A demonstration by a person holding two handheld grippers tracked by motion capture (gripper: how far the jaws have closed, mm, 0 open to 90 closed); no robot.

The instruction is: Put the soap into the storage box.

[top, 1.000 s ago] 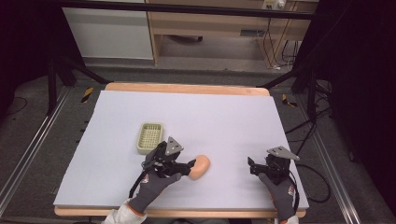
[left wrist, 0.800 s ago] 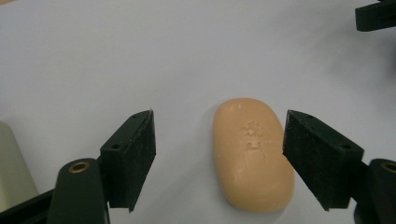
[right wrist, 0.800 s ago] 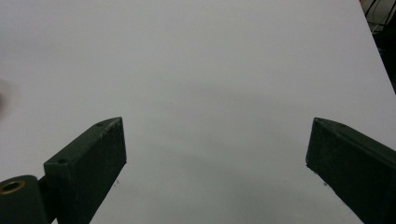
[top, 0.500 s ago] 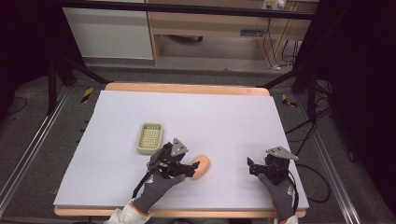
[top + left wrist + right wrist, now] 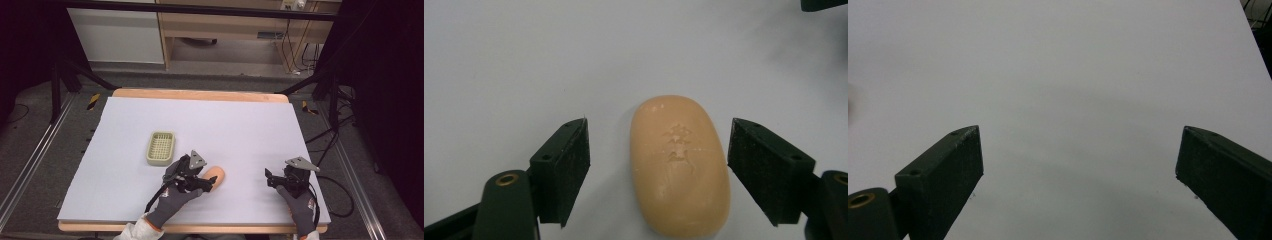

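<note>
Straddling a peach soap bar with jaws spread wide, the left gripper grips nothing.
Soap lies flat on the white table, clear gaps either side, at four o'clock from the green soap dish. At three o'clock, well apart, the right gripper gapes empty.

Soap bar half hidden behind left claw

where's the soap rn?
High view: the soap lies flat on the white sheet near the front edge, left of centre, just right of the soap dish. Left gripper view: it sits between the open left gripper, untouched.
</note>
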